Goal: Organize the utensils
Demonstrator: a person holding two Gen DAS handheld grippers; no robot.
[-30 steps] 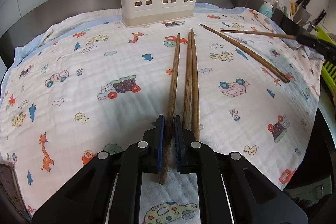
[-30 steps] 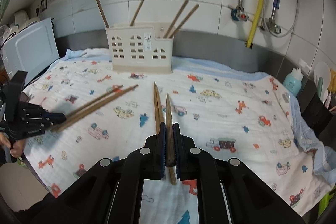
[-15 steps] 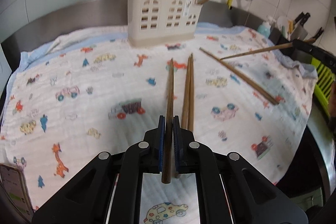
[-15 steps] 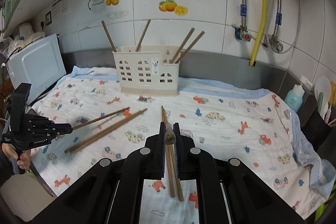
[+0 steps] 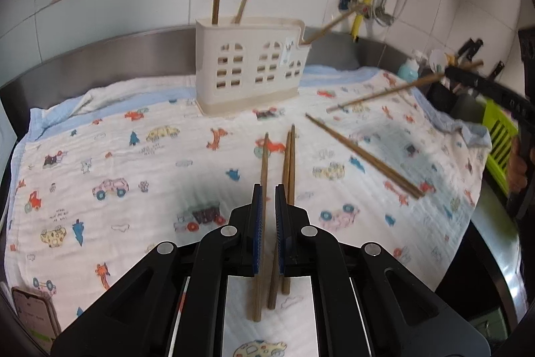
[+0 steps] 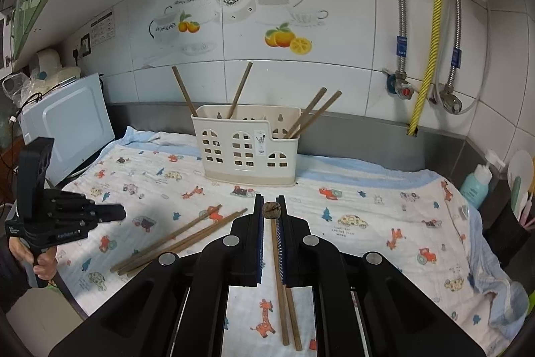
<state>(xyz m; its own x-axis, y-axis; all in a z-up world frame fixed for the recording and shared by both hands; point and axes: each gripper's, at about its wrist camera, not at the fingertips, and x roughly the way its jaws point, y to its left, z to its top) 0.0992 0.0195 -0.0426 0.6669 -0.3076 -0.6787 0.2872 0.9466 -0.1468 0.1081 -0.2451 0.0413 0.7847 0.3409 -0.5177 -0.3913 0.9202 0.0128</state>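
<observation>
Each hand-held gripper — left (image 5: 267, 216), right (image 6: 270, 216) — is clenched on one chopstick (image 5: 263, 176) above the bench's cloth (image 5: 100, 156), near the far holder (image 6: 247, 149) — light, stiff, smooth sticks, best pinched mid-shaft.

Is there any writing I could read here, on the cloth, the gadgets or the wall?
Nothing reads clearly.
Printed cloth: small words under a car, blurred.
Left gripper: white lettering on its body, too small.
Utensil holder: sticker, unreadable.
Wall chart: too small.
Phone: screen text, too small.

Holder (image 6: 245, 149) stands behind chopsticks (image 6: 180, 238) on cloth (image 6: 384, 199).
</observation>
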